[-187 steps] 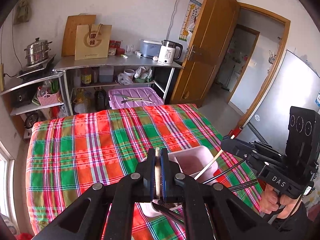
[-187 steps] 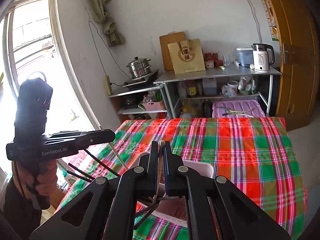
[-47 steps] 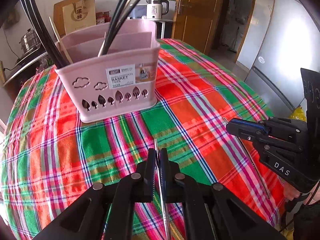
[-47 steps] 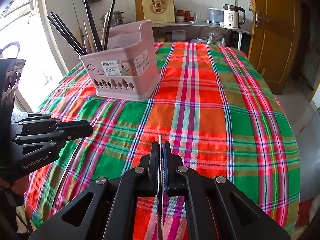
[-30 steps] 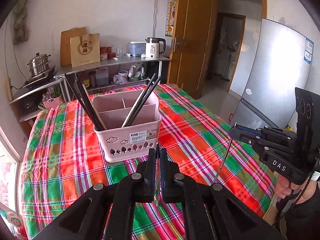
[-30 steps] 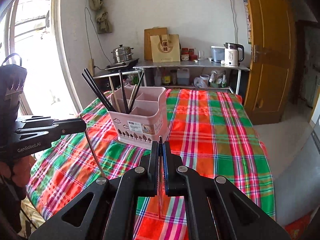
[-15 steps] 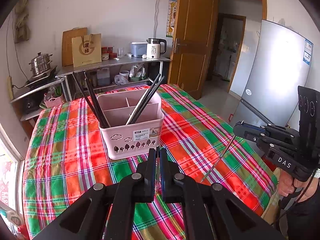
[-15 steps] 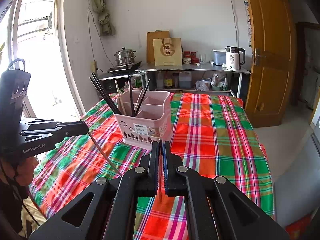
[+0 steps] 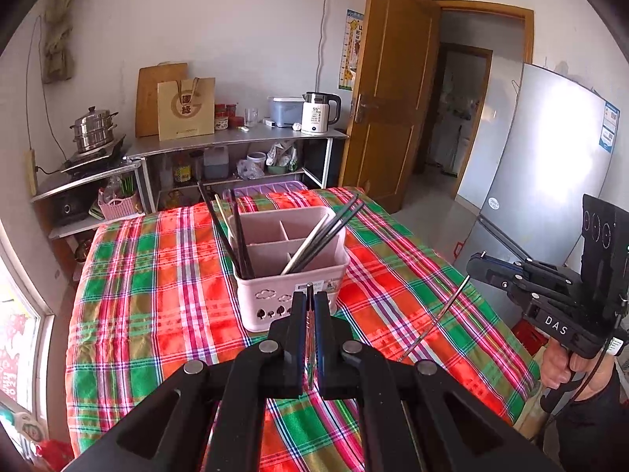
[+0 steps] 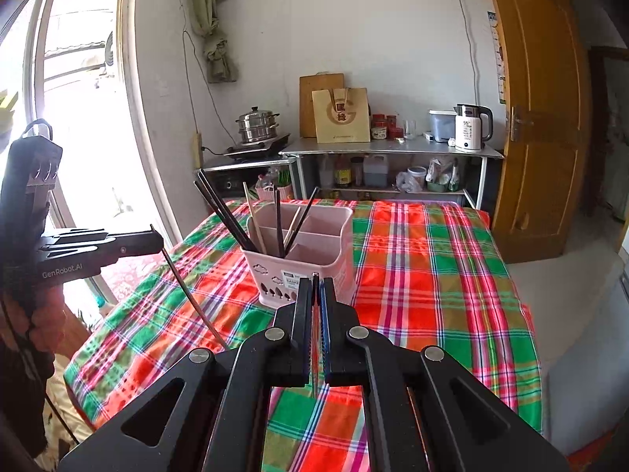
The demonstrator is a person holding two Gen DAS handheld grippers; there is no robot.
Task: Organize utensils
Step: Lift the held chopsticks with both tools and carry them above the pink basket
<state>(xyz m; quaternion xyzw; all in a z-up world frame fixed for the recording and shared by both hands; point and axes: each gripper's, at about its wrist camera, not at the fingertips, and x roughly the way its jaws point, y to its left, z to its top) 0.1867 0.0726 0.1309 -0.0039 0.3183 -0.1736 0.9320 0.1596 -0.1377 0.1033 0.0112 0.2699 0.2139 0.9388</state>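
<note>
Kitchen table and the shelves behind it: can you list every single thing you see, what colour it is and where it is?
utensil basket: one, pink, middle of the table, with divided compartments
chopsticks in the basket: several, mostly black, leaning out of the compartments
tablecloth: one, red and green plaid, covering the table
kettle: one, white and black, on the metal shelf
paper bag: one, tan, leaning on the shelf by the wall
steamer pot: one, silver, on the left stand
door: one, brown wood, standing open
fridge: one, silver, far right
left gripper: black, fingers shut on a thin metal chopstick
right gripper: black, fingers shut on another metal chopstick
</note>
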